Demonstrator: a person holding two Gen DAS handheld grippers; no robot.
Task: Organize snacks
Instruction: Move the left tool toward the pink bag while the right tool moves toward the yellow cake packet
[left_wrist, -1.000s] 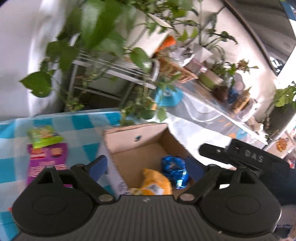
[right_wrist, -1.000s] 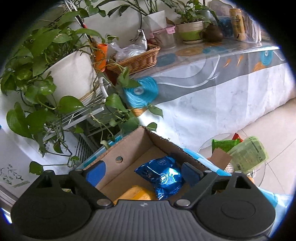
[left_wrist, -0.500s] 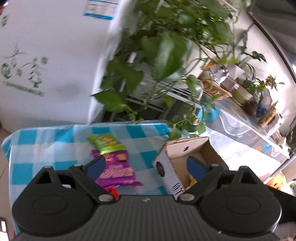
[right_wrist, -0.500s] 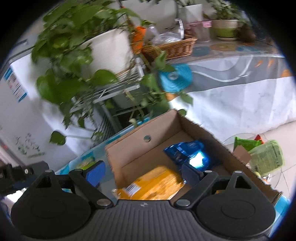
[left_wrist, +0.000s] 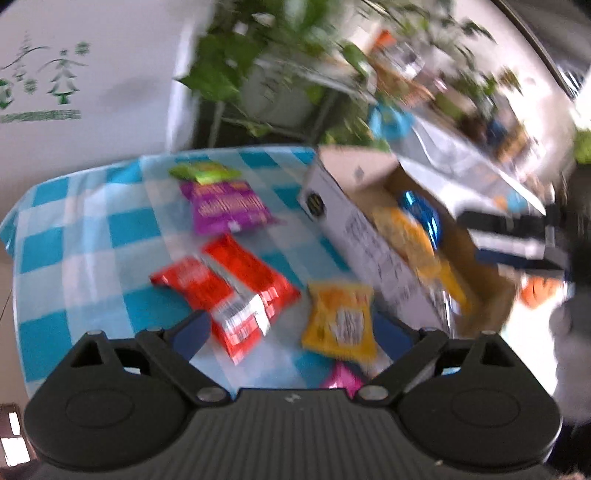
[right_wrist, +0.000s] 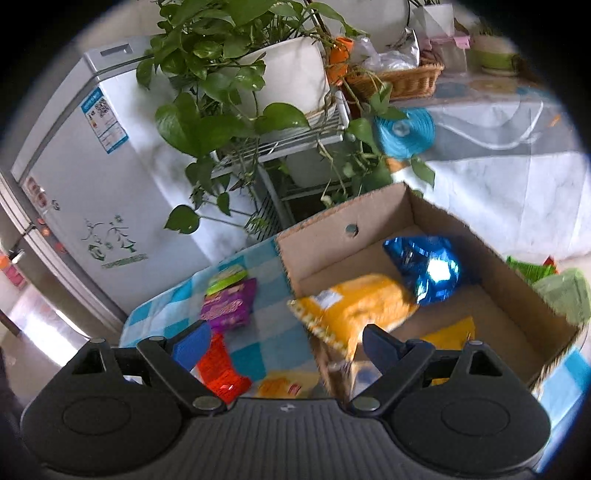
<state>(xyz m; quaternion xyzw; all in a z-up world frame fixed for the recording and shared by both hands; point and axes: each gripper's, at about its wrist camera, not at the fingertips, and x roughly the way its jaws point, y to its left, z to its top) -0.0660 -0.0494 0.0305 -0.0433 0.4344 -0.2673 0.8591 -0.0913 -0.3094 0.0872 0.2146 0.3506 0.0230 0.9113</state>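
A potted pothos (right_wrist: 236, 74) and a white fridge (right_wrist: 85, 177) stand behind the checkered tablecloth (left_wrist: 92, 236). The cardboard box (right_wrist: 369, 229) holds blue and yellow packets. The left gripper (left_wrist: 291, 332) hovers spread, empty — red packets (left_wrist: 229, 284) and a yellow packet (left_wrist: 341, 317) lie just ahead. The right gripper (right_wrist: 284, 339) is likewise spread, at the box's near edge.

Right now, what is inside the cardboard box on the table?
The cardboard box holds a shiny blue packet and a large yellow bag leaning over its near wall. Another yellow packet shows lower down. Whatever lies beneath the large bag is hidden.
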